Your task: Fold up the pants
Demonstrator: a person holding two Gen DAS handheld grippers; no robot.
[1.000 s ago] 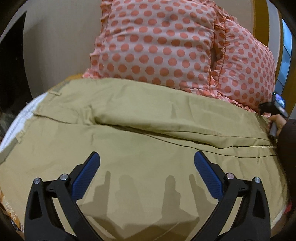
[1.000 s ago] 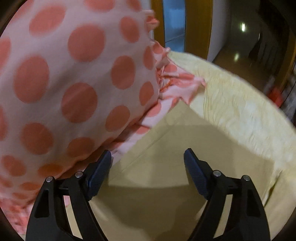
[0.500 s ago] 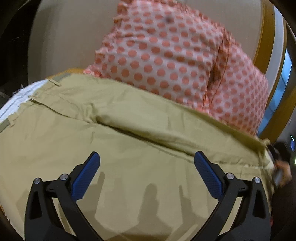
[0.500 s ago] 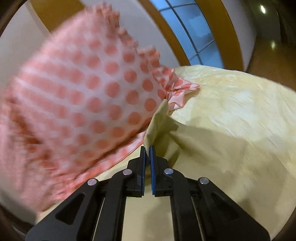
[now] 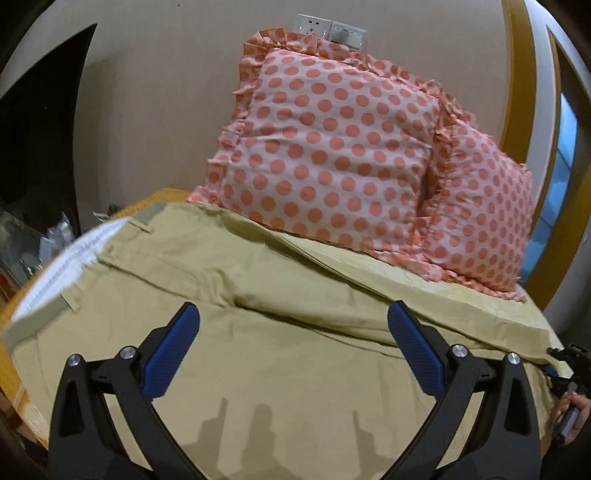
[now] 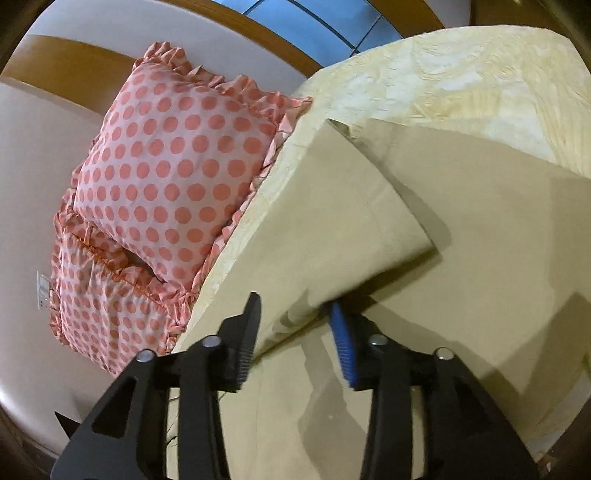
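Note:
Khaki pants (image 5: 280,332) lie spread across the bed, waistband with white lining (image 5: 62,266) at the left. My left gripper (image 5: 291,343) hovers open and empty above the middle of the pants. In the right wrist view my right gripper (image 6: 295,328) has its jaws partly apart, with the leg-end fabric of the pants (image 6: 332,229) lifted and draped between the fingers. The leg end is folded over toward me, above the lower leg layer (image 6: 461,295). The right gripper also shows at the far right of the left wrist view (image 5: 565,365).
Two pink polka-dot pillows (image 5: 351,155) lean against the beige wall behind the pants; they also show in the right wrist view (image 6: 166,177). A cream bedspread (image 6: 461,81) covers the bed. A wall socket (image 5: 332,29) sits above the pillows. Dark furniture (image 5: 33,147) stands at left.
My right gripper shut on the pants' leg end, lifted it away from the pillows, and its jaws now stand partly apart. My left gripper tilted upward and stayed open.

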